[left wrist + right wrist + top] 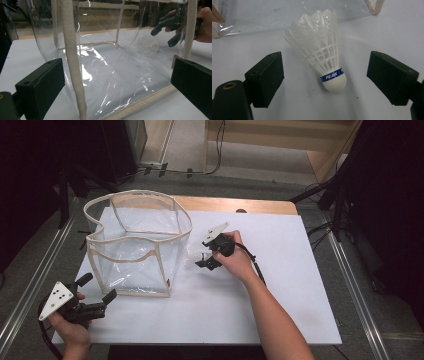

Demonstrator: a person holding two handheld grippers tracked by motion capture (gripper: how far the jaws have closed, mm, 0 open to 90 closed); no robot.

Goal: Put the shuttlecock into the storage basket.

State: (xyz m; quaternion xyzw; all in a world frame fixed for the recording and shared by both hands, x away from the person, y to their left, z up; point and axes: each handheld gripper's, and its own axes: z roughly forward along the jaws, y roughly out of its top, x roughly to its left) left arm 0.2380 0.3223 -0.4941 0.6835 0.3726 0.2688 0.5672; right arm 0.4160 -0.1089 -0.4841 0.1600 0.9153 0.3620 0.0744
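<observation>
Shuttlecock point(323, 50) feathers point away from the right gripper's camera, and the white cork base with its blue "PEAK" band lies on the white table point(280, 285) between that gripper's two black jaws. The jaws are spread wide, one on each side of the shuttlecock, and neither touches it. In the high view the right gripper point(204, 259) sits near the middle of the table, held in the person's right hand point(237, 262), with its tips pointing toward a clear plastic bag point(137, 245) just beside it. The bag stands upright and open at the top, its edges trimmed in cream fabric, on the left part of the table. The shuttlecock lies just outside the bag's right wall.

At the near left corner of the table the left hand point(72, 330) holds the left gripper point(97, 290), which carries a grey three-cornered plate on top. Its jaws are also spread apart and hold nothing. In the left gripper view they frame the near corner of the bag, with a cream seam rising between them, and the shuttlecock shows faintly through the plastic.
</observation>
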